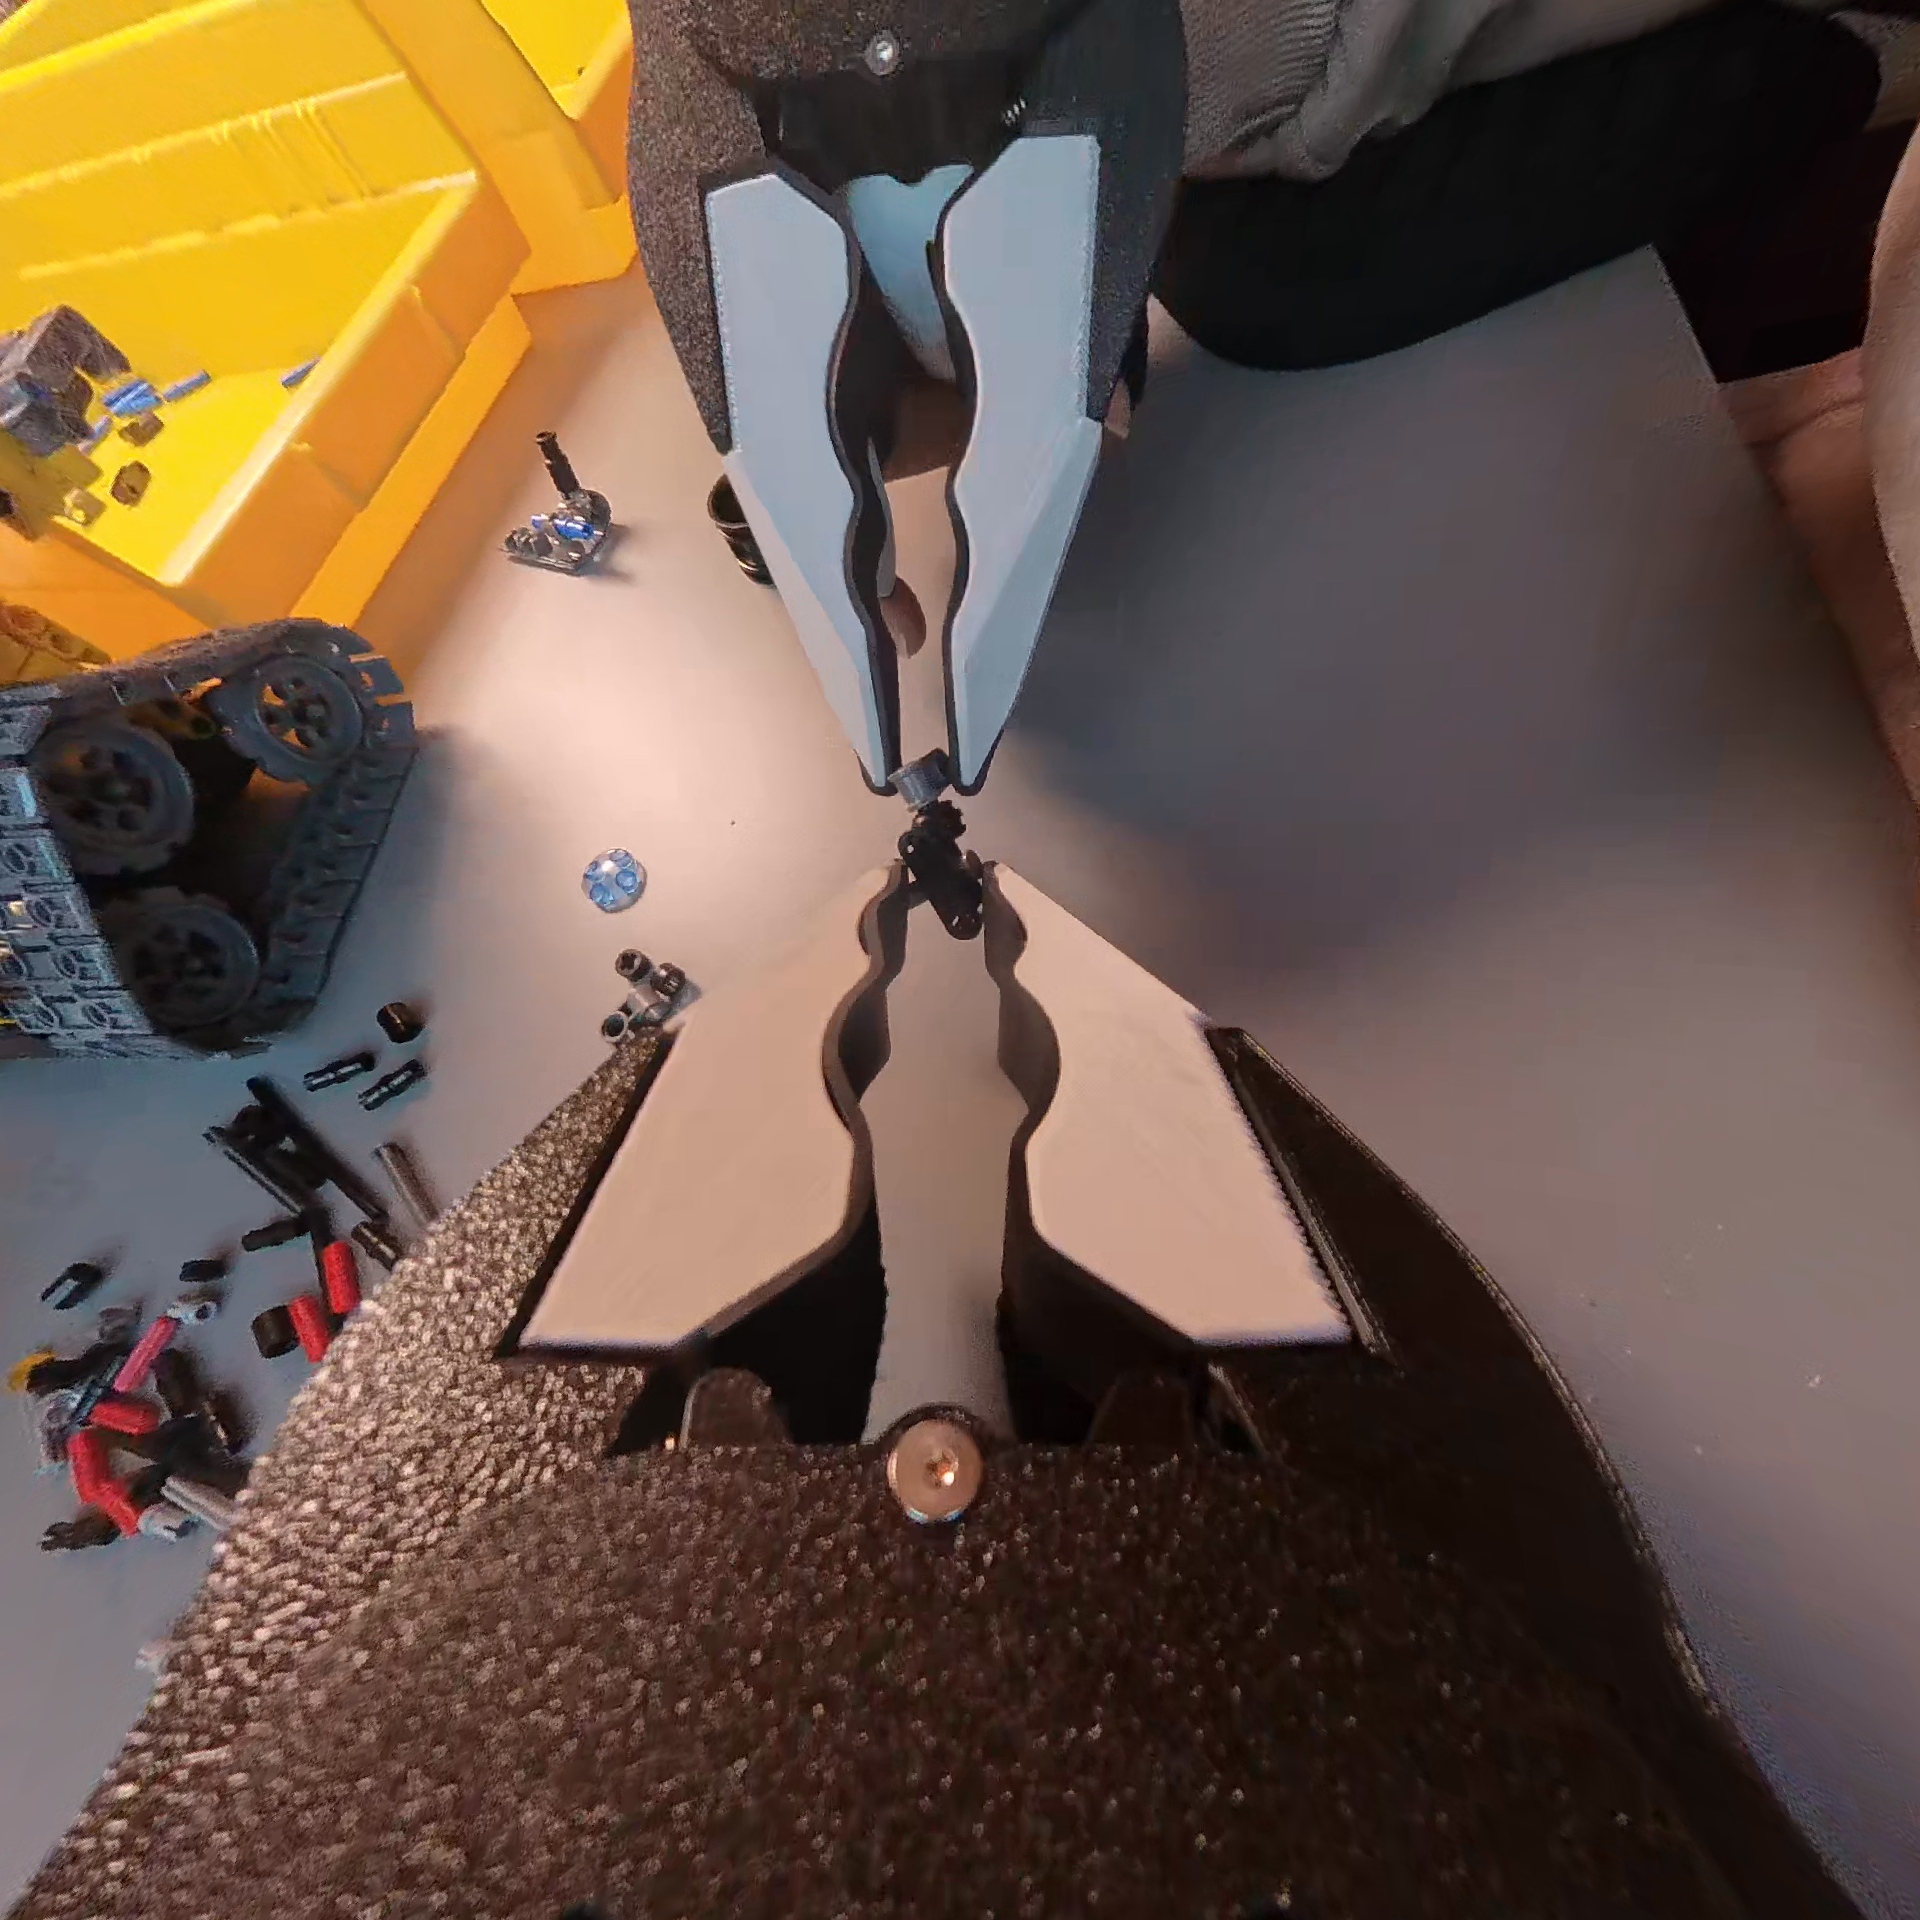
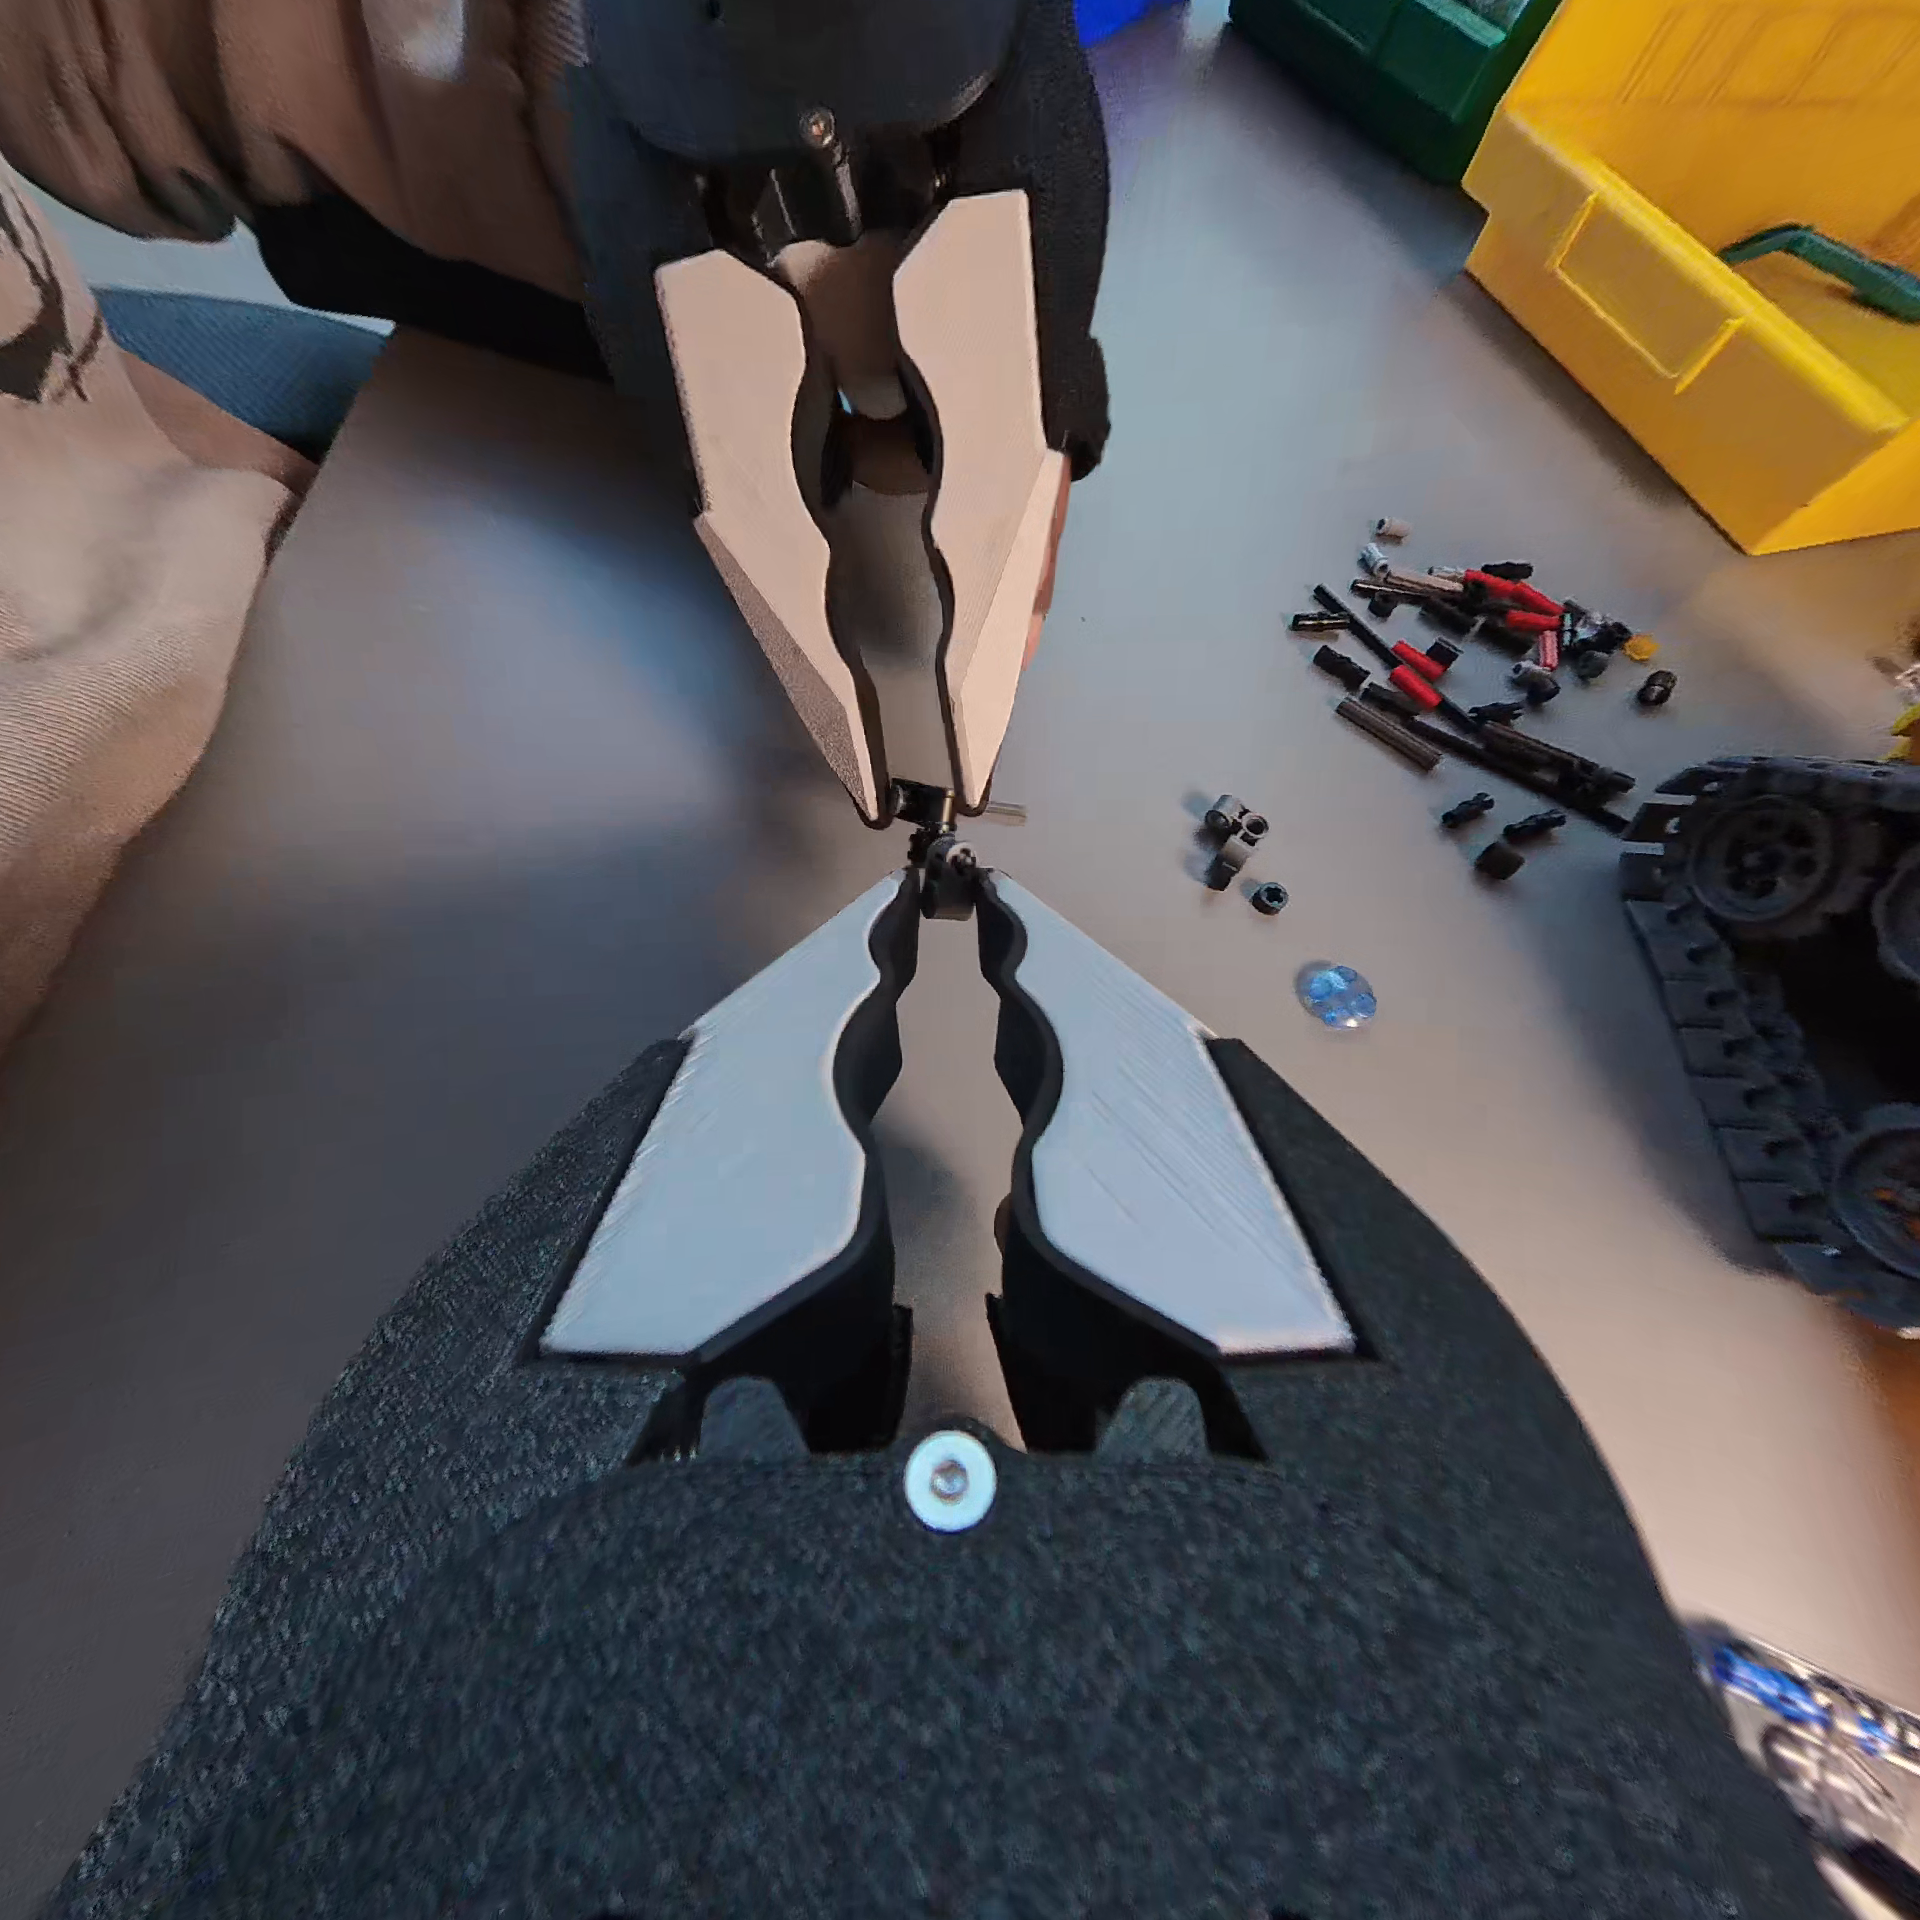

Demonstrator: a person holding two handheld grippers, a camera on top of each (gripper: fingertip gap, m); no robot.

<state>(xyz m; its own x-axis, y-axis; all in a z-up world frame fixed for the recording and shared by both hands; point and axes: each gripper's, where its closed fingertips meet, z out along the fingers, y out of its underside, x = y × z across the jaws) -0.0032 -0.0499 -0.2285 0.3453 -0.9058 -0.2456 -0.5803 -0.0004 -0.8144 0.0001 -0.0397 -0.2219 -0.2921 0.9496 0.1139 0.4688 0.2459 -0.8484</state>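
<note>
Left wrist view, L to R: yellow bins [image 1: 312,260] at top left held a few small blue and dark bits; below them a tracked model [image 1: 187,831] sat on the grey table [image 1: 1455,831]; loose pins [image 1: 208,1330], black, red and grey, lay scattered in front of it, w/ a clear blue round stud [image 1: 615,881] nearer centre. Mid-frame, left gripper [image 1: 940,883] had its tips nearly closed, pinching a black connector [image 1: 943,883]; directly opposite, tip to tip, right gripper [image 1: 920,784] was closed on a small grey bush [image 1: 916,781]; the two parts met or nearly met betw. the tips; can't tell if joined. A sleeve and dark fabric filled top right.

Right wrist view, L to R: a tan sleeve at far left; centre, right gripper [image 2: 940,888] narrow on the grey bush [image 2: 948,878], facing left gripper [image 2: 920,805], which clamped the black connector [image 2: 920,802]; both held above the table [image 2: 468,831]. Right of that lay grey bushes, the blue stud [image 2: 1335,995], the pin pile [image 2: 1475,644], yellow bin [image 2: 1714,260] and a green bin [image 2: 1382,62] at top, tracked model [image 2: 1787,987] at the edge.
</note>
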